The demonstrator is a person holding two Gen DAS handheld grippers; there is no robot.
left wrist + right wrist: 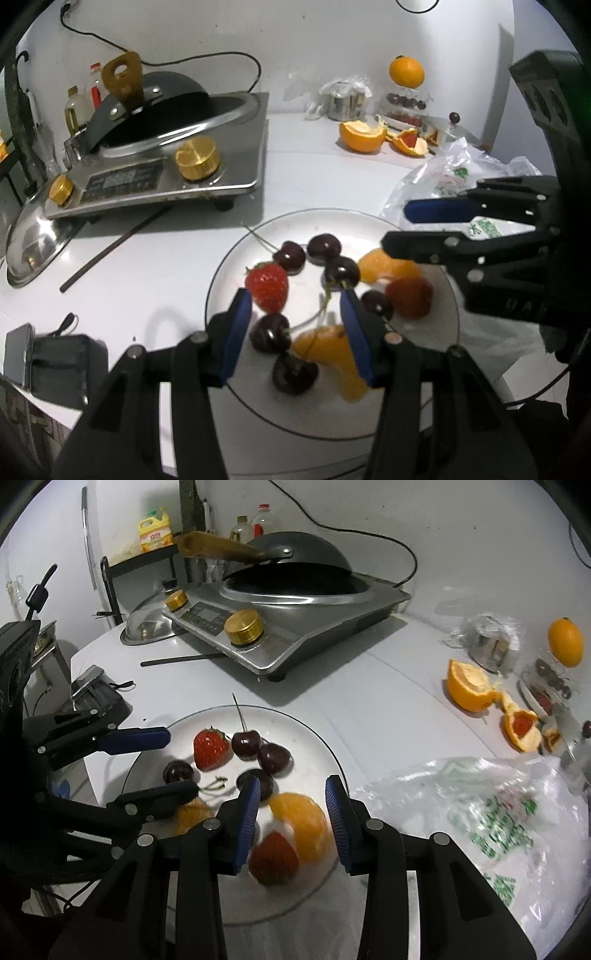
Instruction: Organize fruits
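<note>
Plate point(236, 266) with glossy dark cherries point(325, 246), red strawberries point(267, 286), orange segments point(332, 350), both grippers' fingers point(236, 332) parted, empty

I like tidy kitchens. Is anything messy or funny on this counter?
Yes. Torn orange peel lies scattered straight on the counter near the wall, not on the plate with the fruit. A thin dark stick lies loose beside the cooker, and a crumpled plastic bag sprawls next to the plate.
</note>
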